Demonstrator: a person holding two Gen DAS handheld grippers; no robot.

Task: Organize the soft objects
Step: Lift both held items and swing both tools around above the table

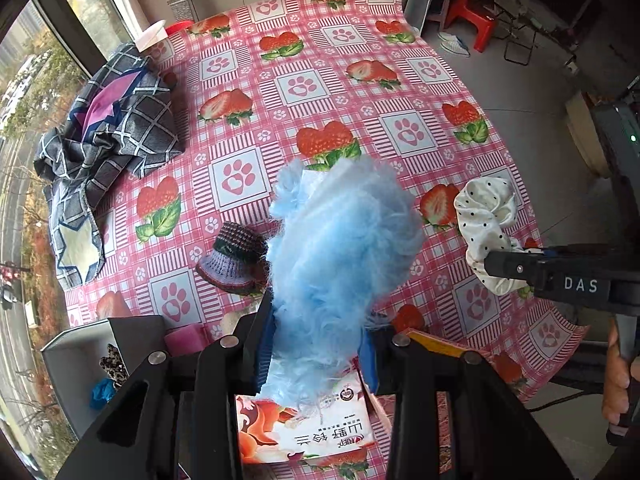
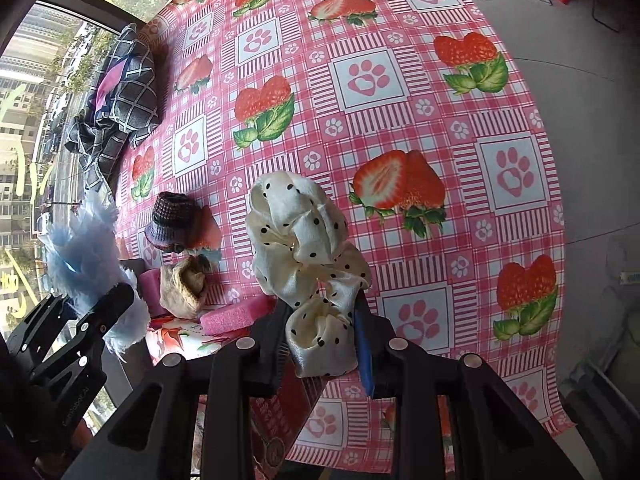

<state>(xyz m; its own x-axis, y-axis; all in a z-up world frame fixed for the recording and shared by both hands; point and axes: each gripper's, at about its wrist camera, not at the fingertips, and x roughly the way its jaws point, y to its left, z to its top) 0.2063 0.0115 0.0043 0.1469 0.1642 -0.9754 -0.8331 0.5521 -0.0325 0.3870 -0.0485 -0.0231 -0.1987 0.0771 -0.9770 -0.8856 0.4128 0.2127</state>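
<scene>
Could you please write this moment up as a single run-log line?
left claw: shut on fluffy light-blue item | right claw: shut on cream polka-dot satin scrunchie | both above strawberry tablecloth | knitted hat: on table

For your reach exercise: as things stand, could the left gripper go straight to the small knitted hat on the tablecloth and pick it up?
Probably not yet. The left gripper is shut on the fluffy blue item, so its jaws are occupied. The knitted hat lies close beside it, uncovered.

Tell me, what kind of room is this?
Probably a room in someone's home, high up in a city building. There's a table with a strawberry tablecloth, a big window overlooking a street, and a red plastic stool on the floor.
</scene>
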